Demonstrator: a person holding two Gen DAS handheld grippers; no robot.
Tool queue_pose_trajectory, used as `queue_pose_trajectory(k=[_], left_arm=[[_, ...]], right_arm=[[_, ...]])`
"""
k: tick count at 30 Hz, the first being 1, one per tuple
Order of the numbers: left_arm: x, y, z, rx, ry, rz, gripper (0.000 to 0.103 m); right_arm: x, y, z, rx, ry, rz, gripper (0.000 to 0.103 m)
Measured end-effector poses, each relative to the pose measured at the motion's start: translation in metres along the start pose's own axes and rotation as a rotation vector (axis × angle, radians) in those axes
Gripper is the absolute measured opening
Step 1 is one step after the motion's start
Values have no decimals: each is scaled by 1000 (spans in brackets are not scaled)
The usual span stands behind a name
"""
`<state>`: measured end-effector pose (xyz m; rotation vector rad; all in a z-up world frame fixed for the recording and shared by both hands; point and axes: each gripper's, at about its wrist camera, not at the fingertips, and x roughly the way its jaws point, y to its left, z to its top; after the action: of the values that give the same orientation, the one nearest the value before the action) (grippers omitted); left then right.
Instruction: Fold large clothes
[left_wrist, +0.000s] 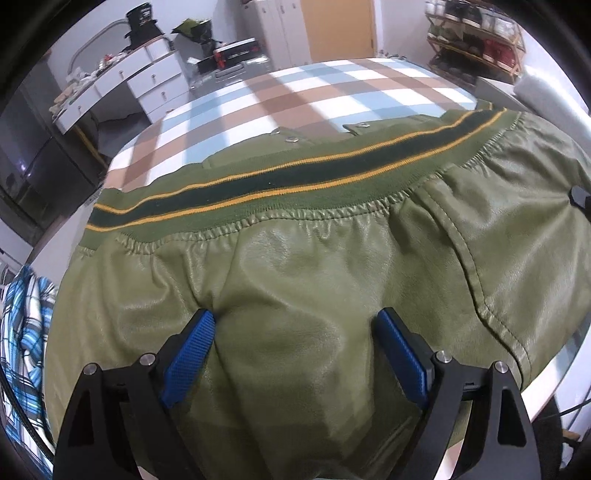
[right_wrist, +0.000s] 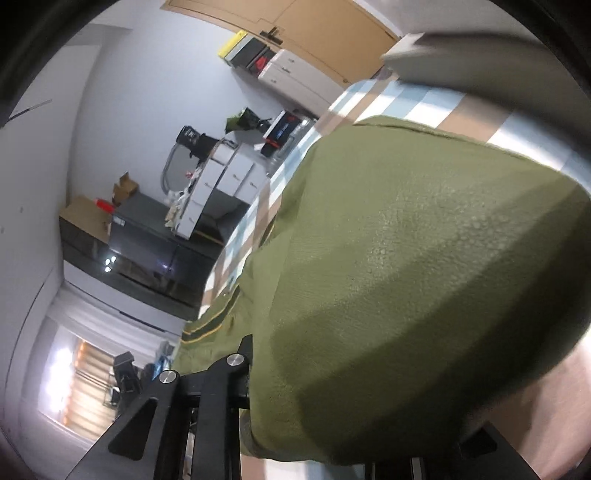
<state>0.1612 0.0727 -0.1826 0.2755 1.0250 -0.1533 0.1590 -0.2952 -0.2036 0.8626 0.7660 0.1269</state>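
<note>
A checked tablecloth (left_wrist: 303, 92) in brown, blue and white is spread over the table. White drawer units (left_wrist: 147, 79) are set behind it, a wooden door (left_wrist: 336, 29) beyond, and a blue plaid cloth (left_wrist: 26, 325) at the left.

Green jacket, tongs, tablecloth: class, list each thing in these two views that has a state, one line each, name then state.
Green jacket: lying on the table, striped hem band flat, leather-like body puckered.
Left tongs: open, blue pads pressing the jacket.
Right tongs: fingertips hidden under jacket fabric, open or shut unclear.
Checked tablecloth: spread flat.
Snap buttons: undone.
</note>
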Motion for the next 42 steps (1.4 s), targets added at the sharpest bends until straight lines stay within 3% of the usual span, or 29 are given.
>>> queue_pose_trajectory(k=[8, 11, 14, 15, 16, 19, 20, 22, 25, 27, 28, 30, 34, 37, 39, 41, 42], left_arm=[[-6, -96, 26, 75, -34, -46, 85], [-9, -129, 40, 79, -49, -127, 85], [-19, -144, 56, 34, -72, -322, 85], [-25, -137, 61, -6, -74, -430, 85], [-32, -125, 63, -58, -78, -520, 77], [-71, -42, 36, -309, -193, -667, 75], [-81, -21, 25, -344, -220, -683, 75], [-102, 34, -7, -402, -260, -635, 75], [-113, 93, -44, -495, -271, -555, 75], [-110, 120, -57, -518, -275, -573, 75], [-107, 131, -61, -530, -252, -581, 75], [-106, 143, -65, -550, -239, -608, 75], [-124, 124, -45, -467, -243, -727, 75], [-148, 88, -25, -359, -289, -744, 75], [-157, 63, -11, -298, -313, -768, 75], [-159, 36, -3, -197, -303, -808, 76], [-157, 20, -1, -139, -298, -770, 76]], right_arm=[[-64, 16, 49, -253, -117, -137, 22], [-92, 48, 66, -376, -150, -169, 22], [-101, 100, 72, -523, -176, -192, 22], [-102, 126, 66, -608, -187, -195, 22], [-99, 149, 56, -705, -184, -205, 22], [-63, 211, 4, -1012, -100, -263, 24], [-48, 222, -14, -1087, -51, -272, 27], [-11, 236, -55, -1190, 56, -281, 32], [54, 237, -144, -1334, 335, -273, 39], [80, 225, -189, -1373, 454, -286, 59], [86, 220, -201, -1362, 491, -277, 64], [88, 211, -213, -1254, 522, -228, 86], [76, 212, -180, -975, 506, -80, 88], [50, 188, -129, -643, 478, 85, 88], [23, 163, -105, -486, 380, 152, 88], [-2, 141, -87, -400, 251, 161, 90], [-19, 126, -79, -355, 177, 166, 90]])
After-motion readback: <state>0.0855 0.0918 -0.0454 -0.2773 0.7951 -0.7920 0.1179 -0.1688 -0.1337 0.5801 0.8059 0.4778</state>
